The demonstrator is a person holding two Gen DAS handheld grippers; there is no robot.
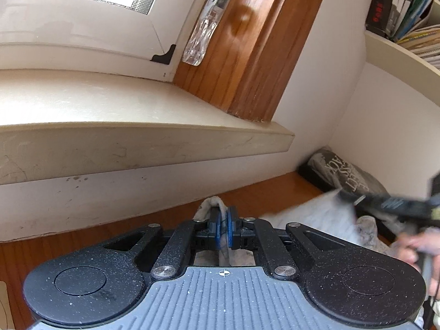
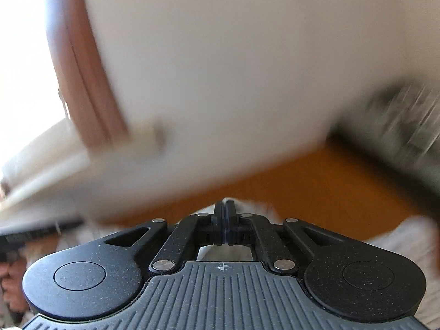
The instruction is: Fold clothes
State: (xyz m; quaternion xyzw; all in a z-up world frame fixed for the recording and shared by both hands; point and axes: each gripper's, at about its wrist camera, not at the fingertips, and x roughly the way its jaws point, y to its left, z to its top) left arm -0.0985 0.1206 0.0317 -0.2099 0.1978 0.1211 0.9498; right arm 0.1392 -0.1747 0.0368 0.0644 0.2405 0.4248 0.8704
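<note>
Your left gripper (image 1: 224, 227) sits low centre of its view, blue pads nearly together and pinching a fold of pale grey cloth (image 1: 211, 206) that pokes up past the fingertips. More of that cloth (image 1: 316, 220) lies bunched at lower right on the wooden tabletop (image 1: 269, 192), below the stone sill (image 1: 123, 110). Your right gripper (image 2: 225, 220) is fully closed in its own heavily blurred view; white fabric (image 2: 247, 206) shows just beyond the tips, but you cannot tell whether it is gripped. From the left camera, your right hand (image 1: 418, 244) blurs at the right edge.
</note>
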